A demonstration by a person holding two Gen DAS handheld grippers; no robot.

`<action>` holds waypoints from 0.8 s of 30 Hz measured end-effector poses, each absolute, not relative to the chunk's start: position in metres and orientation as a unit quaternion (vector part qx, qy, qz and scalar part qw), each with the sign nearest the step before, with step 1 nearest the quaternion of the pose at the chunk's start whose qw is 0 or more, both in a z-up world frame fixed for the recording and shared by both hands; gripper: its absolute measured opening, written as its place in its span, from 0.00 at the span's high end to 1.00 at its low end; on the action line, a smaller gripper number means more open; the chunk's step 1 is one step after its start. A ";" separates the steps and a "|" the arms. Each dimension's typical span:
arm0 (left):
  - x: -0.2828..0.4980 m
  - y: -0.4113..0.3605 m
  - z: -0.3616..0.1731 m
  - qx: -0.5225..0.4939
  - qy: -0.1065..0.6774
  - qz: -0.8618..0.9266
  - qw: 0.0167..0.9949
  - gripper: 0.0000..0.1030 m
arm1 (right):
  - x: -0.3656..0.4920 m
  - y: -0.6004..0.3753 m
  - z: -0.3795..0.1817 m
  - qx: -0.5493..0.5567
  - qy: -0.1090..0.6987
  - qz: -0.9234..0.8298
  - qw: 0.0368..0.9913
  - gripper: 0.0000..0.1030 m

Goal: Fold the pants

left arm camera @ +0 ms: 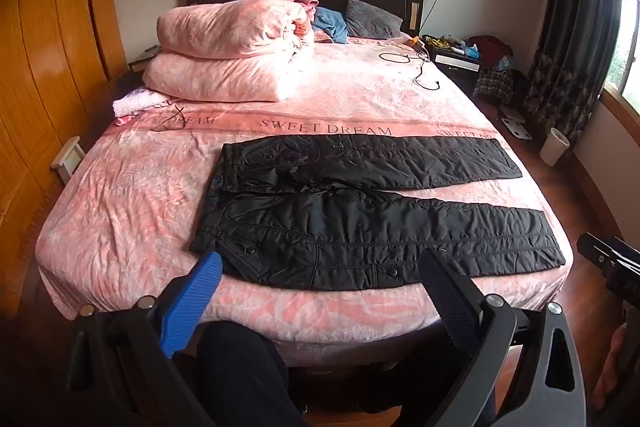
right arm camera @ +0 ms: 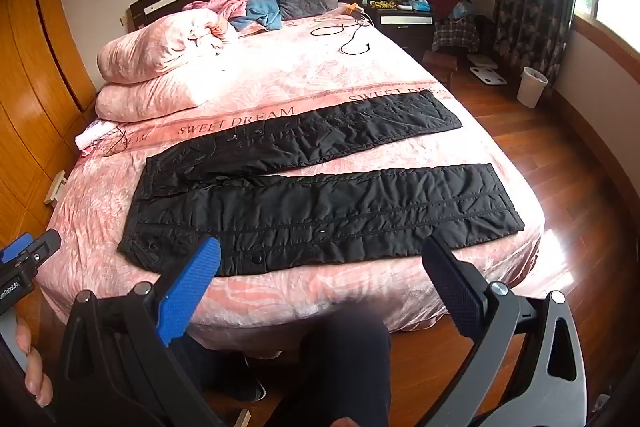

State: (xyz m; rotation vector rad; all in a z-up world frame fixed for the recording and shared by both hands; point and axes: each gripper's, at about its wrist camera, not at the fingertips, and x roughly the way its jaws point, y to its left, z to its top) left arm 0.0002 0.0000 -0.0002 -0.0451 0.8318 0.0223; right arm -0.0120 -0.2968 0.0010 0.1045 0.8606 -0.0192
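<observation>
Nothing is folded yet, as far as I can see. The black pants (left arm camera: 360, 223) lie spread flat across the foot of the bed (left arm camera: 120, 187), near its front edge, and both legs are still apart.

Going left to right along them: the waistband sits toward the bed's left side, well in from the left edge, with pocket flaps and snaps showing. From there the two legs run rightward, the far one under the "SWEET DREAM" strip of the bedcover, the near one just along the front edge. A pink gap opens between them and widens toward the cuffs, which end close to the right edge of the bed.

My left gripper (left arm camera: 320, 291) hangs above the front edge by the waist end, its jaws wide and holding nothing. My right gripper (right arm camera: 320, 287) hangs over the same edge, above the near leg (right arm camera: 360, 211), jaws equally wide and empty. Neither touches the cloth.

So the laying-out looks done, and I judge all the folding is left: bringing one leg over the other, then doubling the length from cuffs toward waist.
</observation>
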 end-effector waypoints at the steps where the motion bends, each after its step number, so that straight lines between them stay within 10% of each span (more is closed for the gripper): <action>1: 0.000 0.000 0.000 -0.021 0.404 0.010 0.915 0.04 | -0.012 -0.297 0.001 0.050 0.418 -0.009 0.907 0.02; 24: 0.000 0.000 0.000 -0.023 0.402 0.009 0.915 0.04 | -0.012 -0.297 0.001 0.051 0.417 -0.012 0.907 0.02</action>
